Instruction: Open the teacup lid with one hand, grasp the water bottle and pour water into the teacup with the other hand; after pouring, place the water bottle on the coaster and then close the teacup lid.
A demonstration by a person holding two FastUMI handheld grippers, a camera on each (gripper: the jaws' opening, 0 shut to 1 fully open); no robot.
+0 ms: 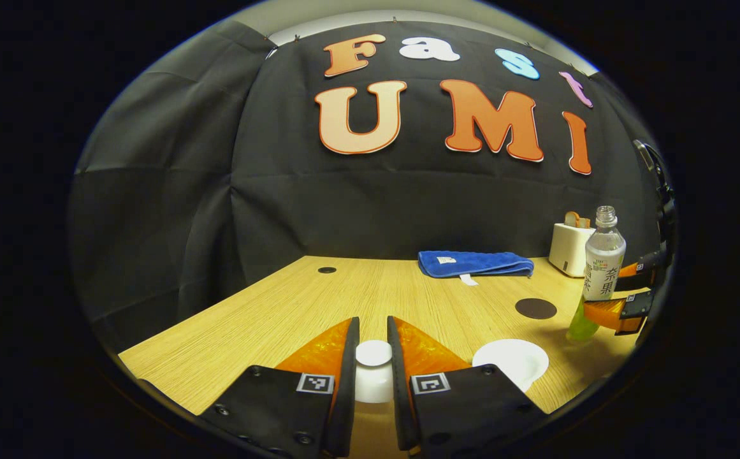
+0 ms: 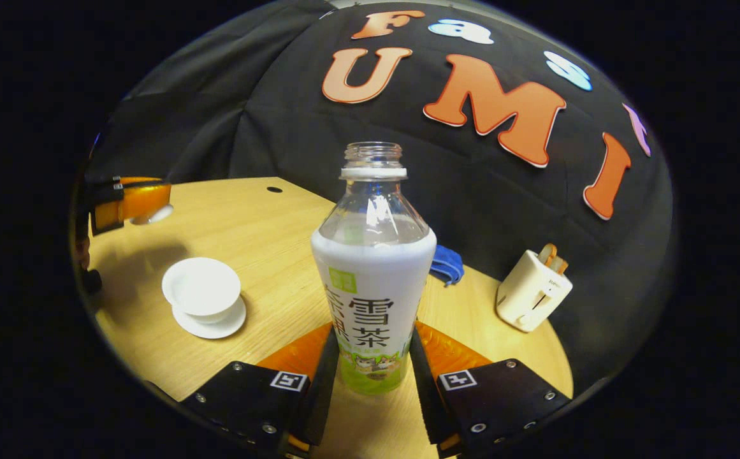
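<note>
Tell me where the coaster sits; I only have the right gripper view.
Observer: The coaster is a dark disc on the table, nothing on it, just left of the water bottle in the left gripper view.
Operator: Is the left claw really gripping the lid?
Observer: Yes, the knob of the lid sits pinched between both fingers of the left claw.
Operator: Anything beyond the coaster?
Observer: A folded blue towel lies flat farther back, apart from it.

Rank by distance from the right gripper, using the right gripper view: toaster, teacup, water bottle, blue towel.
1. water bottle, between the right gripper's fingers
2. teacup, left, and toaster, right: too close to call
3. blue towel, behind the bottle
</note>
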